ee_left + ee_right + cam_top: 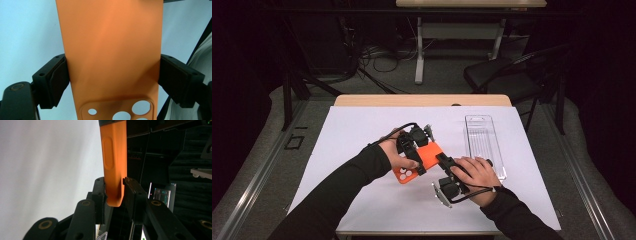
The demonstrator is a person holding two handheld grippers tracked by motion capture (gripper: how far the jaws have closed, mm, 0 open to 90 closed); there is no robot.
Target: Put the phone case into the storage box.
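Observation:
An orange phone case (424, 159) with camera cut-outs is held above the white table cover between both hands. My left gripper (411, 155) is shut across its width; in the left gripper view the case (111, 57) fills the gap, with a black pad (56, 77) pressed on each long edge. My right gripper (443, 161) is shut on the case's end; in the right gripper view the thin orange edge (114, 167) with a moulded button stands pinched between the two jaws of my right gripper (113, 192).
A clear plastic tray (482, 142) lies on the white cover (352, 135) to the right of the hands. Beyond the table's far edge stand a black chair (507, 75) and a desk leg with cables on the floor.

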